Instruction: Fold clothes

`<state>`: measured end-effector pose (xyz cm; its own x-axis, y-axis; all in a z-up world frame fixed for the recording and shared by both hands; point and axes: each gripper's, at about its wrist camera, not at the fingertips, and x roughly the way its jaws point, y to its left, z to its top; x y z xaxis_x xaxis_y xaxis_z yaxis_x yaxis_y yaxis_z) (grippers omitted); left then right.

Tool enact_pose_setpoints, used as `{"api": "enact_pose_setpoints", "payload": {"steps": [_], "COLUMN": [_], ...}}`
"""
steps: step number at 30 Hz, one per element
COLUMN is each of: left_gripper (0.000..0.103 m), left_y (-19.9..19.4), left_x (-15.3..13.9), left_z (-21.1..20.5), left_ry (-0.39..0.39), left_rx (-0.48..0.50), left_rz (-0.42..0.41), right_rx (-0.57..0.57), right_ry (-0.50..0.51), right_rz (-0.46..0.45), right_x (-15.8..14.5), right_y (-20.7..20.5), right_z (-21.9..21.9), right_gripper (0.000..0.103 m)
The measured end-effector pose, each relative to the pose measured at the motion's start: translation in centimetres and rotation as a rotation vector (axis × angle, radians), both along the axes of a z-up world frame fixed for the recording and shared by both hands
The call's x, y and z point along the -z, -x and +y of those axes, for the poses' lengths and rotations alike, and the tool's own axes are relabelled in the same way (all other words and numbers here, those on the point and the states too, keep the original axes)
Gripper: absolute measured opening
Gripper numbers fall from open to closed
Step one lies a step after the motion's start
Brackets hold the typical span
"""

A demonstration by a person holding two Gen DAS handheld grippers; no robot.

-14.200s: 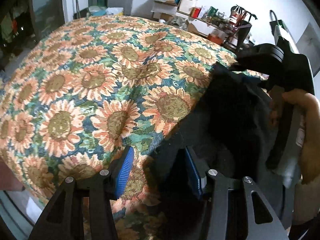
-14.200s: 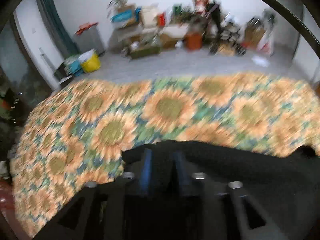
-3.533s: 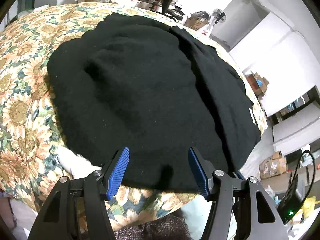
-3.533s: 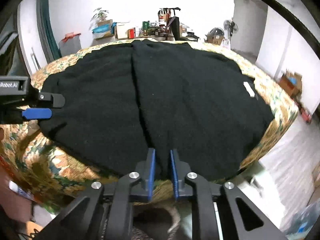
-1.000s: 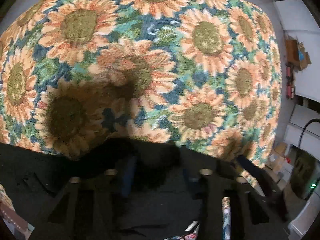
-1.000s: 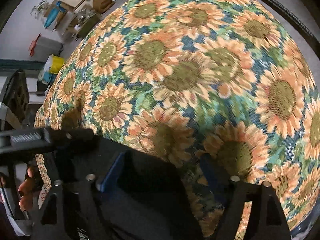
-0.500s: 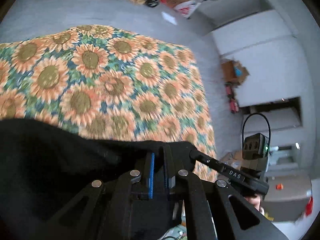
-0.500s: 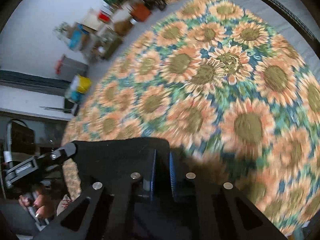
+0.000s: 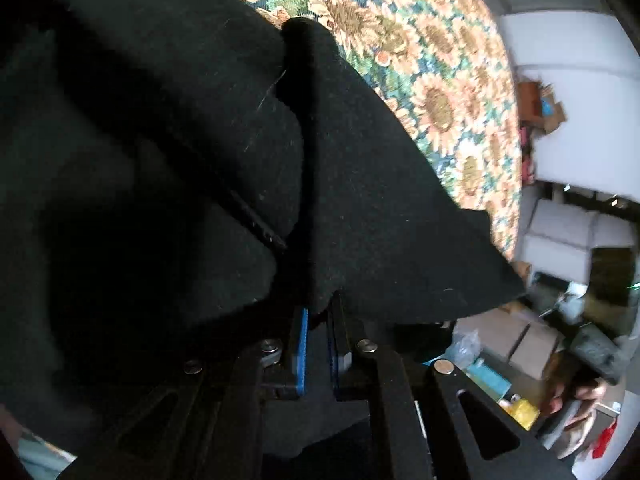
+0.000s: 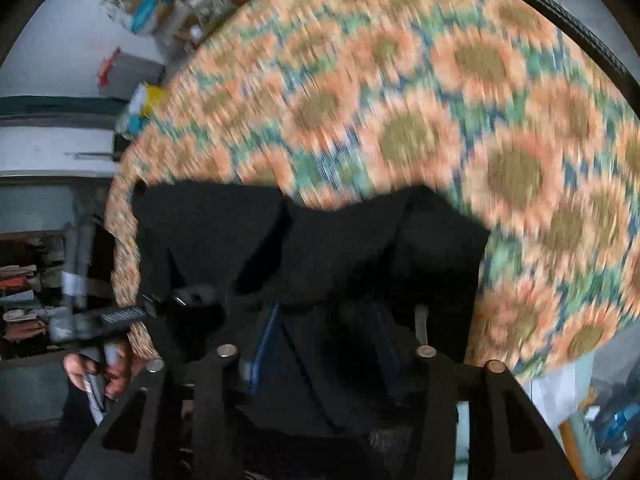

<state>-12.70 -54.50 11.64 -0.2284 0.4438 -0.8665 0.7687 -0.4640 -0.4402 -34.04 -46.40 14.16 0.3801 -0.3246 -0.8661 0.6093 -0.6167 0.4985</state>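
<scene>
A black garment [image 9: 168, 152] lies bunched in thick folds on the sunflower-print cloth [image 9: 432, 80]. My left gripper [image 9: 318, 316] is shut on an edge of the garment, which drapes over its blue pads. In the right wrist view the same black garment [image 10: 320, 248] lies over the near edge of the sunflower cloth [image 10: 440, 128]. My right gripper [image 10: 324, 320] is open, its blue pads wide apart with black fabric lying loose between and over them. The left gripper tool [image 10: 100, 320] and the hand holding it show at the left.
Cardboard boxes [image 9: 520, 344] and clutter sit on the floor beyond the table's right edge. White cabinets [image 9: 568, 224] stand behind. Boxes and a grey bin [image 10: 128, 72] line the far wall. The right view is motion-blurred.
My right gripper has opened since half a second ago and the fabric lies loose. My left gripper stays shut on the garment, which now bunches close over it.
</scene>
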Motion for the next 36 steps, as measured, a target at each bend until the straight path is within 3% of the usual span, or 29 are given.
{"api": "enact_pose_setpoints", "payload": {"steps": [1,3,4,7,10,12,16,19,21,22,24,28,32,33,34,36], "left_gripper": [0.031,0.049,0.051,0.051,0.051,0.051,0.051,0.051,0.051,0.051,0.043,0.042,0.042,0.034,0.013,0.007], "left_y": [0.4,1.0,1.0,0.8,1.1,2.7,5.2,6.7,7.5,7.7,7.9,8.0,8.4,8.7,8.9,9.3], "left_x": [0.1,-0.7,-1.4,-4.7,-7.9,-9.1,-8.5,-6.7,-5.3,-4.6,-4.0,-4.7,-4.5,-4.2,-4.5,-5.2], "left_z": [-0.1,-0.2,-0.3,-1.0,-3.1,-4.8,-7.0,-7.7,-7.7,-7.6,-7.2,-6.9,-7.1,-7.1,-7.2,-7.4], "left_ry": [0.003,0.019,0.026,0.035,0.025,0.079,0.174,0.170,0.155,0.130,0.099,0.138,0.159,0.159,0.159,0.159], "left_rx": [0.026,0.086,0.097,0.139,0.091,0.053,0.006,-0.006,0.004,-0.013,-0.038,-0.016,0.075,0.078,0.067,0.043], "left_rz": [-0.039,-0.106,-0.097,-0.050,0.025,0.054,0.007,-0.034,-0.060,-0.060,-0.053,-0.052,-0.107,-0.125,-0.107,-0.066], "right_rx": [0.000,-0.016,-0.030,-0.053,-0.075,-0.089,-0.117,-0.138,-0.136,-0.133,-0.144,-0.131,-0.180,-0.191,-0.197,-0.208], "right_ry": [0.019,0.041,0.045,0.077,0.060,0.049,0.026,0.009,-0.007,-0.007,-0.006,0.035,0.044,0.046,0.052,0.064], "right_rz": [0.012,0.026,0.029,0.025,-0.001,-0.018,-0.052,-0.078,-0.105,-0.118,-0.094,-0.037,-0.015,-0.010,-0.006,0.001], "right_x": [-0.6,-1.7,-2.3,-2.9,-1.4,-0.3,1.8,3.4,4.7,5.2,5.1,3.7,2.6,2.4,2.1,1.6], "right_y": [0.4,1.2,1.7,2.3,2.0,1.9,1.5,1.2,0.7,0.4,-0.1,-0.1,-0.3,-0.4,-0.3,-0.3], "right_z": [-0.6,-1.9,-2.6,-3.9,-4.9,-5.6,-7.0,-8.0,-8.5,-8.9,-8.8,-8.8,-9.0,-9.0,-8.9,-8.8], "right_gripper": [0.051,0.054,0.054,0.061,0.065,0.068,0.066,0.065,0.060,0.056,0.037,0.030,0.014,0.005,0.005,0.003]}}
